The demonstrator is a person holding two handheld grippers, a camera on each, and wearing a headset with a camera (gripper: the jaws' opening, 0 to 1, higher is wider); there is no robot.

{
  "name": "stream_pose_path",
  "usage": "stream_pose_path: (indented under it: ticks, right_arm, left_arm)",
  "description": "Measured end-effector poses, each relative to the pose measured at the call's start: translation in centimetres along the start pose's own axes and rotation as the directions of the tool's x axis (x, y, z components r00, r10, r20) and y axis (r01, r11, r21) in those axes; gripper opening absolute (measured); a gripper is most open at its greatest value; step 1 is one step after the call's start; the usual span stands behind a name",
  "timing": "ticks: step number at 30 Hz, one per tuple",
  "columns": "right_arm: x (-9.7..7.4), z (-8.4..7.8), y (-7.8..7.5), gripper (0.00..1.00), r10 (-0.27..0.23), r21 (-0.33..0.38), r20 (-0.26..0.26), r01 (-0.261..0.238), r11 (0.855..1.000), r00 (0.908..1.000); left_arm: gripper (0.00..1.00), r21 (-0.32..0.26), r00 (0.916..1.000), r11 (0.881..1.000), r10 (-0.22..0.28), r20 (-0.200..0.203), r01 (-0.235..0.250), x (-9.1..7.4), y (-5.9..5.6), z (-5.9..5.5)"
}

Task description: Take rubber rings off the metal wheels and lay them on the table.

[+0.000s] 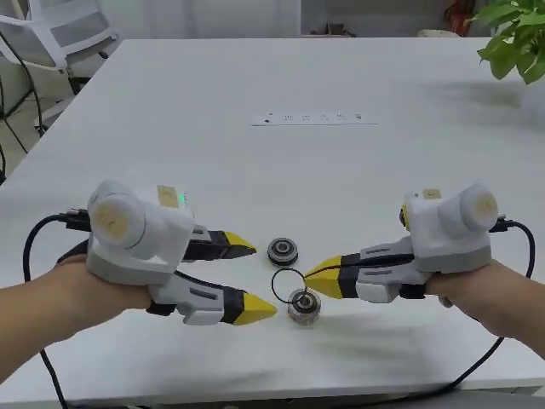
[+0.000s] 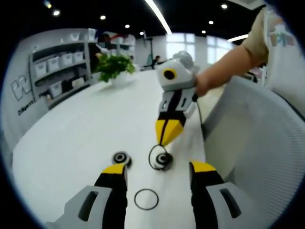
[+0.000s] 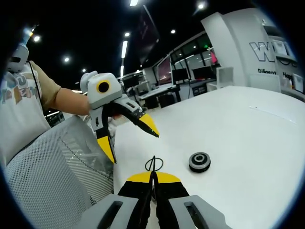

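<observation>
Near the front edge of the table (image 1: 170, 128) in the head view, the right gripper (image 1: 319, 276) sits at three o'clock. Its jaws are clenched on a ring (image 1: 283, 281) that loops down to the near wheel (image 1: 304, 306) and seems hooked on its rim. The left gripper (image 1: 253, 277) hovers at nine o'clock with its jaws released and nothing between them. The far wheel (image 1: 283, 250) at twelve o'clock seems to wear its own black ring. From the left gripper view, the ring hugs the nine o'clock side of the near wheel, with the right gripper's tips just above it. A loose ring (image 2: 146, 199) lies flat on the table at six o'clock, between the open jaws. From the right gripper view, the shut tips pinch the ring at its lower end, and the far wheel sits at three o'clock, well apart from them. As a judgement, the wheel looks light and would likely ride along with a pull. The left gripper should therefore pin it first, pressing down or closing on the rim opposite the pinch. A slow lift up and across the wheel should roll the ring out of its groove. A hard straight tug risks a snap-back or a skidding wheel. Once free, the ring belongs beside the loose ring.
</observation>
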State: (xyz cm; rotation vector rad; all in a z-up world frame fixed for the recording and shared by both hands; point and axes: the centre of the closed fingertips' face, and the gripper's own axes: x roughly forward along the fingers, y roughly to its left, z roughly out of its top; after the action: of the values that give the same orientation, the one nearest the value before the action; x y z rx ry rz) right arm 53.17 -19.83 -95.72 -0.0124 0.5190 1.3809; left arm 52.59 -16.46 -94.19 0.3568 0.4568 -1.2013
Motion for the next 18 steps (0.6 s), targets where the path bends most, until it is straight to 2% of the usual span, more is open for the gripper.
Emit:
stream_pose_path:
  ticks: [6,18]
  right_arm:
    - [0.9,0.5,0.1,0.00,0.025,-0.016,-0.013,-0.025,1.000,0.9996]
    - [3.4,1.3,0.6,0.00,0.072,-0.026,-0.040,-0.073,0.997,0.9966]
  left_arm:
    - [0.60,-0.005,0.9996,1.000,0.021,0.019,-0.021,-1.4,0.1,0.1]
    - [0.72,-0.029,0.9967,0.996,0.080,0.017,-0.079,-3.1,0.9,-1.0]
